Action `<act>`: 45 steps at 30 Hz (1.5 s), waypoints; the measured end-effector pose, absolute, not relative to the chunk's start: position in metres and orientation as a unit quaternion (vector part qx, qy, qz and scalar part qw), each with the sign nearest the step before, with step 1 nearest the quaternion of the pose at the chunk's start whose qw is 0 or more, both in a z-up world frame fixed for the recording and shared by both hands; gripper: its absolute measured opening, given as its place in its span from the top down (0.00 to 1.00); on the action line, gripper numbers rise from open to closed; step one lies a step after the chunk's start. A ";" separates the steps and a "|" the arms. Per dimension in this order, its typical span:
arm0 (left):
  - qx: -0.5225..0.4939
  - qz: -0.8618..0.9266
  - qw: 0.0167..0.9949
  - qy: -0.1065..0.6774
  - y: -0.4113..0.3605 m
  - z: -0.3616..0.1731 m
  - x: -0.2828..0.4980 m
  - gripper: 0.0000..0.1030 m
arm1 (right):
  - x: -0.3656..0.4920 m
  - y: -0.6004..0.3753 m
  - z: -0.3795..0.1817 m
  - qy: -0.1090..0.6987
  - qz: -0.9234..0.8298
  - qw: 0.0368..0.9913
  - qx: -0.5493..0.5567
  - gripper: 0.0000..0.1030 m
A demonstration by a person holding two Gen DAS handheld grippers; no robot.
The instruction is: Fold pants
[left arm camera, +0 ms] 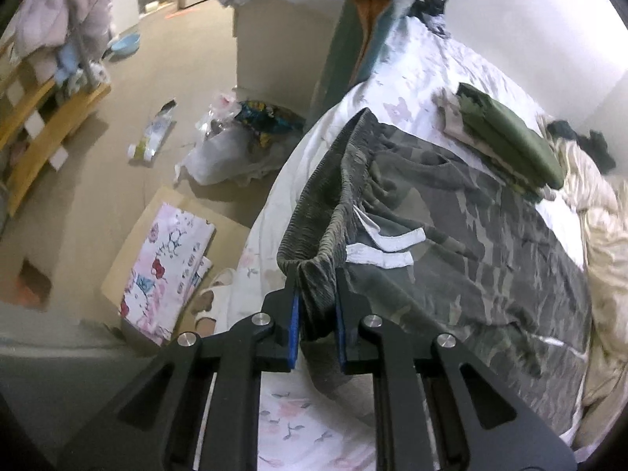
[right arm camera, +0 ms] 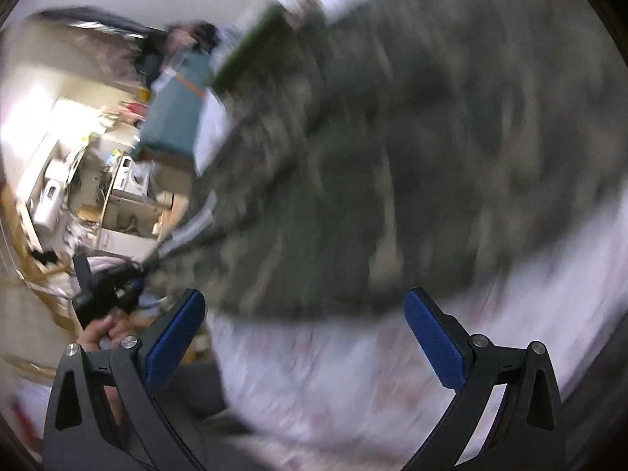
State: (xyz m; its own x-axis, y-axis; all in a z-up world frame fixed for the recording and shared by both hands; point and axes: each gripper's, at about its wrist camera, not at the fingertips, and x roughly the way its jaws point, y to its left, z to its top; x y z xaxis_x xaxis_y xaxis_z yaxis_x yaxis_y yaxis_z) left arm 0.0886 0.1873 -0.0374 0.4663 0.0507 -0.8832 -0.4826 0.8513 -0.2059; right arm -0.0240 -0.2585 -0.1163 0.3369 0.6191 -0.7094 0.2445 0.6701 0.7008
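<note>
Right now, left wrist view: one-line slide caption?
Left tool pinches the camouflage pants waistband above the floral bedsheet.

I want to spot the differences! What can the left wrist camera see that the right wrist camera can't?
Only the left wrist view shows the left gripper pinching the waistband, white drawstrings and the floor's cartoon box.

Only the right wrist view, blurred, shows the right gripper open and empty.

Both show the camouflage pants on the floral sheet and the folded green clothes.
</note>
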 end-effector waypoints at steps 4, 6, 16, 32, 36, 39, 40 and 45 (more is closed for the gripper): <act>-0.224 0.159 0.825 0.494 0.185 -0.044 0.088 0.89 | -0.027 -0.269 -0.161 0.592 0.068 0.691 0.410 0.00; -0.221 0.160 0.824 0.496 0.184 -0.047 0.088 0.89 | -0.024 -0.294 -0.167 0.585 0.021 0.690 0.425 0.00; -0.184 0.160 0.833 0.496 0.174 -0.051 0.090 0.89 | 0.007 -0.458 -0.166 0.471 -0.179 0.712 0.489 0.01; -0.153 0.176 0.828 0.509 0.173 -0.062 0.089 0.89 | 0.018 -0.637 -0.139 0.379 -0.405 0.687 0.470 0.40; -0.146 0.174 0.827 0.515 0.172 -0.062 0.090 0.89 | 0.001 -0.643 -0.132 0.367 -0.465 0.658 0.465 0.95; -0.162 0.177 0.825 0.512 0.175 -0.059 0.088 0.90 | -0.001 -0.634 -0.108 0.336 -0.471 0.688 0.437 0.99; -0.167 0.176 0.824 0.512 0.176 -0.059 0.088 0.90 | 0.002 -0.635 -0.100 0.326 -0.466 0.700 0.432 1.00; -0.201 0.179 0.817 0.510 0.188 -0.055 0.086 0.90 | 0.000 -0.640 -0.062 0.274 -0.434 0.717 0.472 1.00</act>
State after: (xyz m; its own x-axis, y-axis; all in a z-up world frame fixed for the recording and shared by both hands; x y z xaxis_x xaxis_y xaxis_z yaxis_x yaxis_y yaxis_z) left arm 0.0855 0.1880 -0.0546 0.4168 0.0882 -0.9047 -0.4969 0.8555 -0.1455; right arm -0.0001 -0.6397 -0.0624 0.4720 -0.3636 -0.8032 0.8815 0.1777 0.4376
